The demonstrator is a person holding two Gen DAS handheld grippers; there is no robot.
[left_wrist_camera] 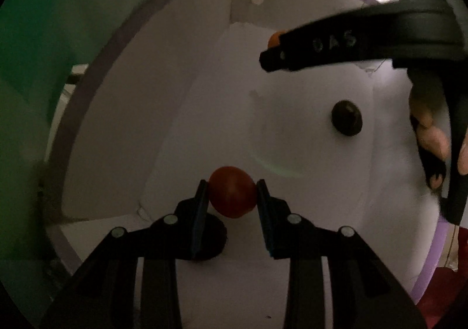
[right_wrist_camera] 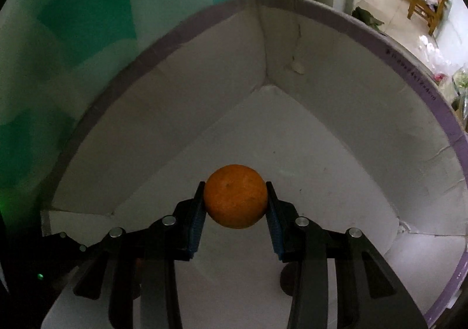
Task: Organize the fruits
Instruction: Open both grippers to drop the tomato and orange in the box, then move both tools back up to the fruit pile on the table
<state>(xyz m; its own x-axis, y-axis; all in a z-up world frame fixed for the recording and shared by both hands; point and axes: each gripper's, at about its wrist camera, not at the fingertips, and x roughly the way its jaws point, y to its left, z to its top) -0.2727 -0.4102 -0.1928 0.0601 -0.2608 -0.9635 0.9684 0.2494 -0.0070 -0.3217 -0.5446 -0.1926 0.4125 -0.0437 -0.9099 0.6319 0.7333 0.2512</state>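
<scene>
Both grippers are inside a white cardboard box with a purple rim (left_wrist_camera: pixel 122 45). My left gripper (left_wrist_camera: pixel 232 191) is shut on a red tomato (left_wrist_camera: pixel 232 191) and holds it above the box floor. My right gripper (right_wrist_camera: pixel 235 200) is shut on an orange (right_wrist_camera: pixel 235 200), held near the box's far corner. In the left wrist view the right gripper (left_wrist_camera: pixel 273 58) comes in from the upper right, and a sliver of the orange (left_wrist_camera: pixel 275 39) shows behind its fingertips. A dark round fruit (left_wrist_camera: pixel 347 121) lies on the box floor at the right.
The box walls (right_wrist_camera: pixel 181 112) meet in a corner ahead of the right gripper. A green and white surface (right_wrist_camera: pixel 73 22) lies outside the box at the left. A room floor with a wooden stool (right_wrist_camera: pixel 427 8) and bags shows beyond the rim.
</scene>
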